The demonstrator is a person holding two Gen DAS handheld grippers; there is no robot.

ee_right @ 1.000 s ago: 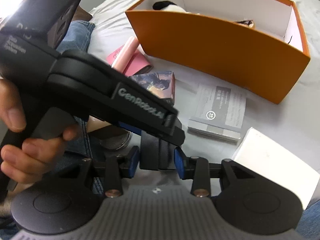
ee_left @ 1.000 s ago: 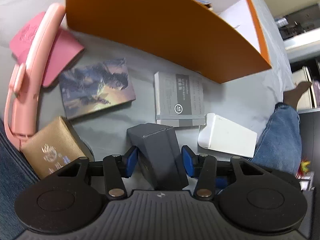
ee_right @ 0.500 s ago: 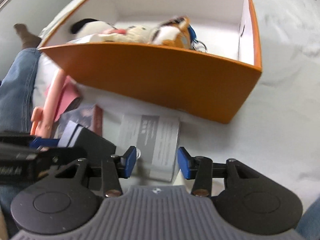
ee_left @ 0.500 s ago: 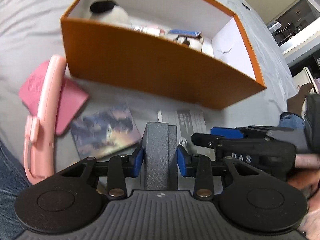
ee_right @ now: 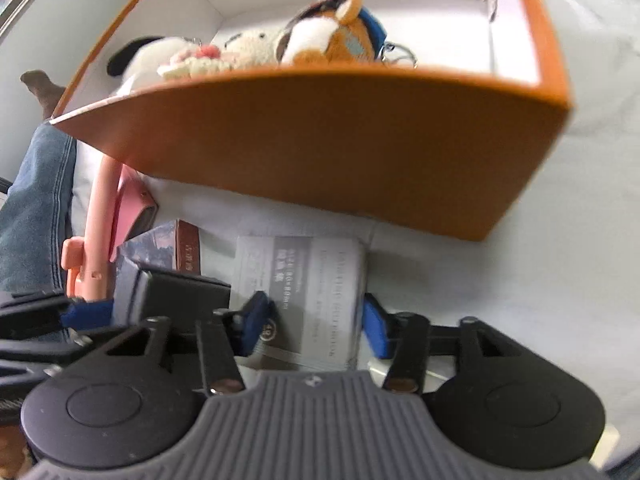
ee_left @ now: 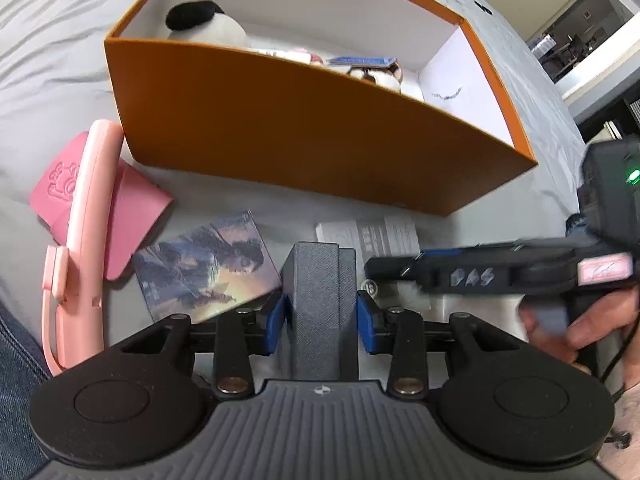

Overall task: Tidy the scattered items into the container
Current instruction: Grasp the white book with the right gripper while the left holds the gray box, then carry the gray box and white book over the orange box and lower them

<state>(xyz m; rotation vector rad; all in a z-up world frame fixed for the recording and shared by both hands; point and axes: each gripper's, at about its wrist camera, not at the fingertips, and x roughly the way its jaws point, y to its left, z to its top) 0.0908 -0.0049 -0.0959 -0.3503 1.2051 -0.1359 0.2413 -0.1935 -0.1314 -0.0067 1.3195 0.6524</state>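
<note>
My left gripper (ee_left: 321, 316) is shut on a dark grey box (ee_left: 320, 280) and holds it upright above the bed, short of the orange container (ee_left: 304, 136). The same box shows at the left of the right wrist view (ee_right: 180, 300). My right gripper (ee_right: 312, 324) is open and empty, its jaws either side of a grey booklet (ee_right: 304, 280) lying below it; whether they touch it I cannot tell. The container (ee_right: 320, 148) holds plush toys (ee_right: 320, 40). The right gripper also shows in the left wrist view (ee_left: 500, 272).
On the grey sheet lie a pink case (ee_left: 132, 208), a pink curved band (ee_left: 84, 216), and a picture-covered box (ee_left: 208, 264). The booklet shows behind the held box (ee_left: 384, 236). A jeans-clad leg (ee_right: 36, 208) is at the left.
My left gripper lifted the dark grey box off the bed and turned toward the container. My right gripper let go of that box, opened, and moved over the grey booklet.
</note>
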